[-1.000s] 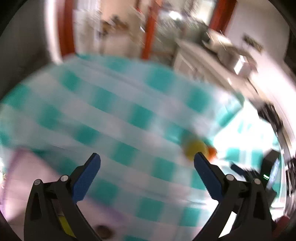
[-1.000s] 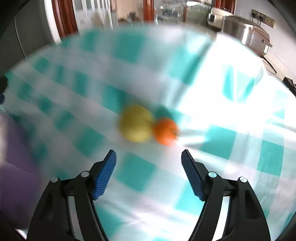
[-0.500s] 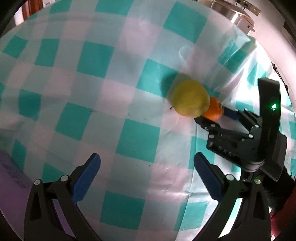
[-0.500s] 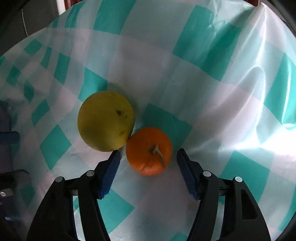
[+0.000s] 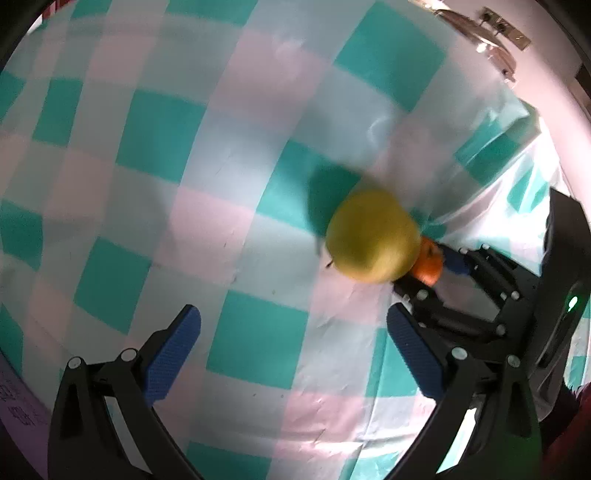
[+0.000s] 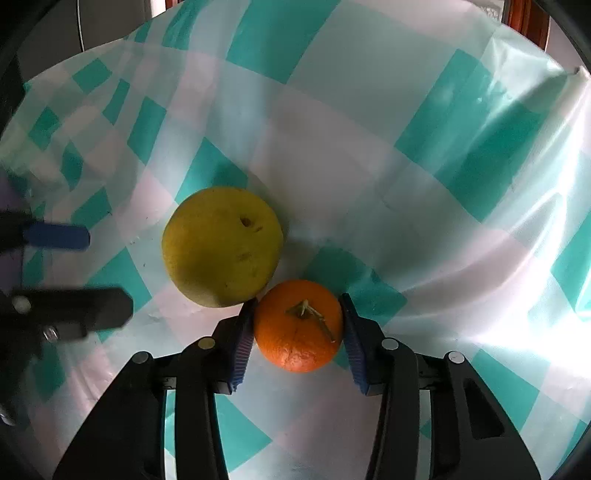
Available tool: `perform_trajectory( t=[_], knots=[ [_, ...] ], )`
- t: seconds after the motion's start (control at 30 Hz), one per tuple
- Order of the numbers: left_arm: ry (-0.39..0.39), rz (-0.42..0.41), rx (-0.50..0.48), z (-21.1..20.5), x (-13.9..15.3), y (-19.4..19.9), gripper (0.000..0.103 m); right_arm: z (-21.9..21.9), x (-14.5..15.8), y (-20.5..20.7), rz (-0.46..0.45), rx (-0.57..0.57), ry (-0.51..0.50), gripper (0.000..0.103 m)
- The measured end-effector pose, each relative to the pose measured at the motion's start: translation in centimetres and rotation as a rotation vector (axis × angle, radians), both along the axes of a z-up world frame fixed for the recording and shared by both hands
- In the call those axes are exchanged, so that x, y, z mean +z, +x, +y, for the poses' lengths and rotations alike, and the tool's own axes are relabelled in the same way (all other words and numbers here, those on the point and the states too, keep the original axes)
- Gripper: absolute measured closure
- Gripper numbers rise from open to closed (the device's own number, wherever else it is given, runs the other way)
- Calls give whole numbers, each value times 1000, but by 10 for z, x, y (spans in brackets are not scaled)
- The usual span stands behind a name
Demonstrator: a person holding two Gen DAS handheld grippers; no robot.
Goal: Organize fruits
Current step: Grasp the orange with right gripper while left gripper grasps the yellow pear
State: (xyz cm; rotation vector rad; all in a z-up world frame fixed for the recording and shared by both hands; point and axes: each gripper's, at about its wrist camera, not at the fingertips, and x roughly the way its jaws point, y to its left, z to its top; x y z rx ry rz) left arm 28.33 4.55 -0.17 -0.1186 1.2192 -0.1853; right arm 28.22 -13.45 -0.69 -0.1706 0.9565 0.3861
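Observation:
An orange point(image 6: 299, 328) with its stem up lies on the checked tablecloth point(image 6: 332, 129), touching a larger yellow fruit point(image 6: 221, 247) on its left. My right gripper point(image 6: 298, 306) has its jaws closing, and both blue pads sit against the orange's sides. Seen from the left wrist view, the yellow fruit point(image 5: 373, 236) hides most of the orange point(image 5: 430, 264), with the right gripper point(image 5: 430, 277) around it. My left gripper point(image 5: 293, 317) is open and holds nothing, a short way in front of the yellow fruit. The left gripper point(image 6: 74, 273) shows at the right wrist view's left edge.
The teal-and-white cloth point(image 5: 166, 147) covers the table, creased and glossy at the right. A purple surface point(image 5: 14, 398) shows at the lower left. A white wall with a socket point(image 5: 506, 33) lies beyond the table's far right edge. A red sleeve point(image 5: 580, 402) is at the right rim.
The right gripper's jaws have drawn in from wide apart onto the orange. The left gripper has sunk closer to the table and the yellow fruit, still open.

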Motion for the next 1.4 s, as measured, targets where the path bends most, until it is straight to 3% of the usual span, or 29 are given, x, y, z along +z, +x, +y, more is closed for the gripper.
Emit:
perform_trajectory(
  t=[0.13,0.27,0.5,0.7,0.8,0.93,1.0,1.13,1.23,1.33,1.4],
  knots=[
    [-16,11,0,-4,-3,3,2,-7,2,-11,4,-65,5,60],
    [-36,28,-89,-39,-17,17,1,-29,-5,-29,21,-211,53,60],
    [93,-101,-246,-86,-33,24,1,-50,-13,-41,12,-262,84,60],
    [118,-134,-217,-93,-35,41,1,-70,-34,-31,-9,-215,126,60],
    [222,-180,-239,-105,-39,31,14,-76,-39,-36,-28,-192,146,59],
    [174,-187,-193,-100,-37,19,22,-79,-44,-46,-39,-180,139,59],
    [161,-219,-202,-101,-36,11,40,-85,-47,-46,-33,-183,164,59],
    [167,-201,-170,-100,-33,4,40,-96,-49,-45,-28,-185,187,60],
    [138,-139,-83,-91,-30,-11,40,-94,-47,-50,-32,-182,159,59],
    [147,-105,-12,-79,-21,-29,41,-78,-32,-59,-8,-154,116,60],
    [172,-107,-22,-77,-13,-43,41,-74,-19,-70,-1,-152,105,60]
  ],
)
